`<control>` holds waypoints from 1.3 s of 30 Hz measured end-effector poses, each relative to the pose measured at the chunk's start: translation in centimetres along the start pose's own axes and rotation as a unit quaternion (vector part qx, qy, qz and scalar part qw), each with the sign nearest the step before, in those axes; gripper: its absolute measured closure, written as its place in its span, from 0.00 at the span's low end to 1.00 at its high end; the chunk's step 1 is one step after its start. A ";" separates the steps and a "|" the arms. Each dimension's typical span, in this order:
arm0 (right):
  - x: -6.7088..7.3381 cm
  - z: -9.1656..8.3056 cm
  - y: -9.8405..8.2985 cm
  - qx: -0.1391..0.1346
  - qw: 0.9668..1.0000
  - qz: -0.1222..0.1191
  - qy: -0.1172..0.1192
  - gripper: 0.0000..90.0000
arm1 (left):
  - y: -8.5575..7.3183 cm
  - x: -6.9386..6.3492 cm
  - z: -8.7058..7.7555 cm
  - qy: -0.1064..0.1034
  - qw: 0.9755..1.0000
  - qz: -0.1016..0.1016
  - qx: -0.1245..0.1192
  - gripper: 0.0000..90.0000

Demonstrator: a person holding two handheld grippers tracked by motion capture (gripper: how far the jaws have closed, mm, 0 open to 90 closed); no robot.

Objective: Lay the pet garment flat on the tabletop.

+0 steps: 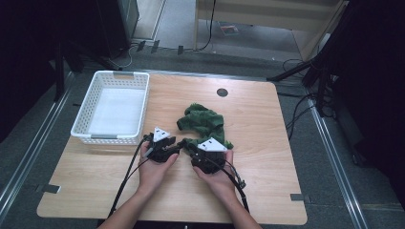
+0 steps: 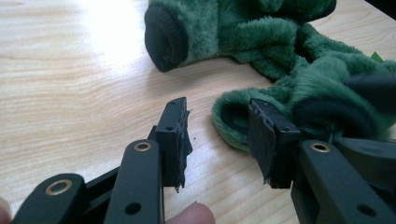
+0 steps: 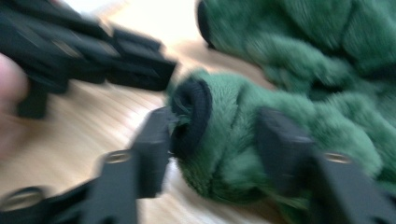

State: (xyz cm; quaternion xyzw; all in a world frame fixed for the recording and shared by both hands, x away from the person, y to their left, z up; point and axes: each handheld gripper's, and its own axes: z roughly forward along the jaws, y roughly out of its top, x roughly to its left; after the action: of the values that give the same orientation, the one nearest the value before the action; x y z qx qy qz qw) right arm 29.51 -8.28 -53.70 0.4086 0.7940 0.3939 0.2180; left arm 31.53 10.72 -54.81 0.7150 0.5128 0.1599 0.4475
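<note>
Left tool [image 2: 219,140] open, jaws parted low over the wooden desk [image 1: 267,157], one jaw just beside a dark-trimmed cuff of the green plush garment [image 1: 204,123]; right tool [image 3: 217,149] open too, jaws spread either side of a fuzzy black-edged cuff, blurred. Garment crumpled mid-desk, just beyond both tools; white lattice basket [image 1: 86,119] at the desk's left, apart from it.

Left tongs [image 2: 218,140] and right tongs [image 3: 212,154] side by side, jaws apart, hand-held low
</note>
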 end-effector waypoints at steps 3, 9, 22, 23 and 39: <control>-0.5 -0.3 0.0 -0.008 0.999 0.026 0.017 0.91 | 0.0 -0.1 0.3 -0.004 1.000 -0.002 0.006 0.65; -3.8 -3.2 0.9 -0.074 0.984 0.116 0.113 0.94 | 0.3 -0.5 0.0 -0.029 1.000 -0.007 -0.008 0.59; -12.0 -7.1 -0.8 -0.150 0.947 0.273 0.080 0.94 | 1.0 -3.2 2.1 -0.012 0.999 0.038 0.036 0.55; -12.4 -7.1 -1.2 -0.143 0.949 0.275 0.063 0.94 | 0.9 -3.3 2.3 -0.010 0.998 0.038 0.040 0.61; -14.3 -7.2 -5.5 -0.037 0.962 0.264 -0.062 0.96 | -0.1 0.9 -1.0 -0.061 0.995 0.025 0.079 0.97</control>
State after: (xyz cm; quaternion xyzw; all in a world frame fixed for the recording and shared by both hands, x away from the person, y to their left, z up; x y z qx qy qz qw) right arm 30.27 -25.16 -53.50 0.6194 0.6276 0.4401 0.1697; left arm 31.12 12.02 -54.53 0.7688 0.4778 0.0861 0.4161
